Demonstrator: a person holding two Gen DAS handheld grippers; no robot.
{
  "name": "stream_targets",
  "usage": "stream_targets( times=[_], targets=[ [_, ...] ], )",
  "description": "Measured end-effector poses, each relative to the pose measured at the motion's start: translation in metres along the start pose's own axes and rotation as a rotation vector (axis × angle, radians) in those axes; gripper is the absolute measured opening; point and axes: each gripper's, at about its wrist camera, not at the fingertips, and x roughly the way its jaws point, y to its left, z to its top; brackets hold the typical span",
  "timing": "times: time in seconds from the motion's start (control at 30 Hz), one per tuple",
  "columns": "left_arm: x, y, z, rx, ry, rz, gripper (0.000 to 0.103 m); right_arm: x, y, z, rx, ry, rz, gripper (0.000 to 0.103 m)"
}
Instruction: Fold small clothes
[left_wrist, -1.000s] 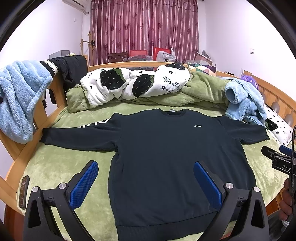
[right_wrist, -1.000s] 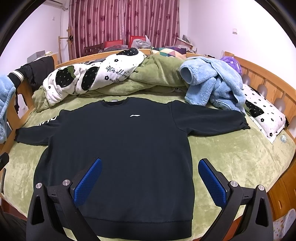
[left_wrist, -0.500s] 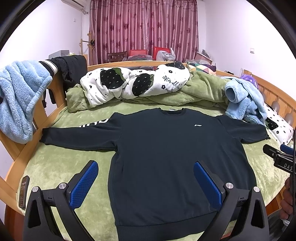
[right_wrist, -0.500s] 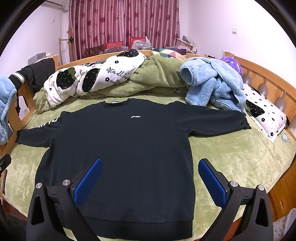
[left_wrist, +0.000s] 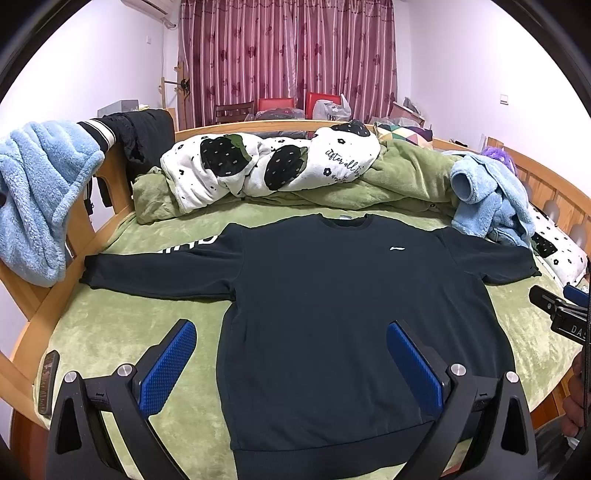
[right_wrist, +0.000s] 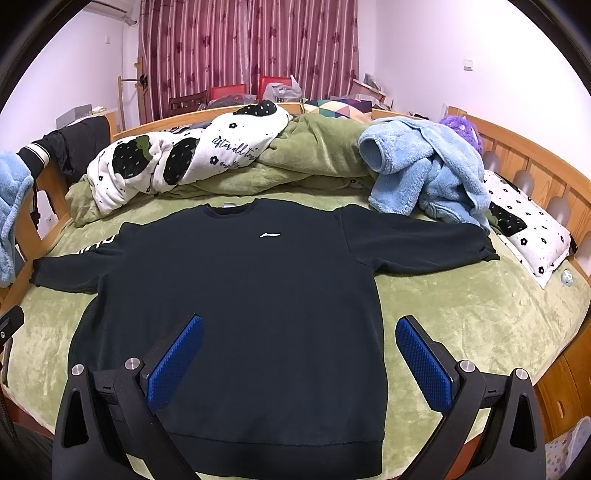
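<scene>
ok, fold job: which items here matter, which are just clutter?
Job:
black sweatshirt, spread flat
left tongs, open
right tongs, open

Clutter:
strawberry-print quilt
blue fleece pile
blue fleece on rail
floral pillow

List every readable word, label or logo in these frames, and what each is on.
"after all to..." in script, cut off by a fold: white strawberry quilt.
"DAS", cut off at the frame edge: right gripper.
White letters on the black sweatshirt sleeve: folded under, unreadable.
White chest logo: a mark, no words.

Room looked evenly bright to me, soft shadows, sharp focus, my fisheye views bent edges, black vignette at corners.
</scene>
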Motion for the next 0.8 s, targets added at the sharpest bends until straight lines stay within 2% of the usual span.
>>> stream_targets(
  times=[0.73, 0.8],
  targets=[
    [-0.0034, 0.006, 0.0, -0.014, -0.017, -0.026, 0.103, 0.0004, -0.0022, -0.0016, 0.0, -0.003, 0.0, 0.102],
    [-0.0036, 0.0083, -0.0004, -0.011, -0.023, -0.03, 0.103, -0.0006, -0.0037, -0.0017, 0.009, -0.003, 0.02, 0.102]
  ],
)
